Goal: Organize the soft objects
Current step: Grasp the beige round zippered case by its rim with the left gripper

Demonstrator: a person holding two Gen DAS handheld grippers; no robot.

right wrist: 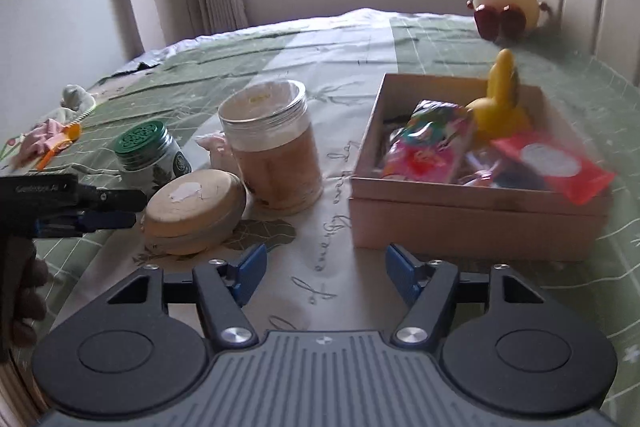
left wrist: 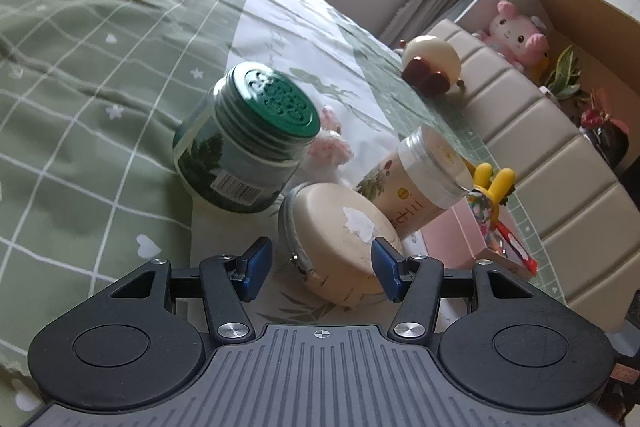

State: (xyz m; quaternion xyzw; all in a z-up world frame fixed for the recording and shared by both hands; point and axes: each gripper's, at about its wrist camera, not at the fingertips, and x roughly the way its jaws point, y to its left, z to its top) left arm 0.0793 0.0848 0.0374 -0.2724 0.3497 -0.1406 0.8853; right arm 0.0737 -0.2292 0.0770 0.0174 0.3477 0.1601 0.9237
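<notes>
— Between your left gripper (left wrist: 320, 267) fingers, what sits there?
— Your round cream zippered pouch (left wrist: 340, 235), lying flat on the green checked bedspread (left wrist: 80, 67), just ahead and slightly right of centre; jaws spread wide, holding nothing.

— And your right gripper (right wrist: 326, 277)?
— Spread too, empty. The pouch (right wrist: 194, 213) lies ahead-left, the open cardboard box (right wrist: 472, 207) ahead-right. Your left is nearer.
</notes>
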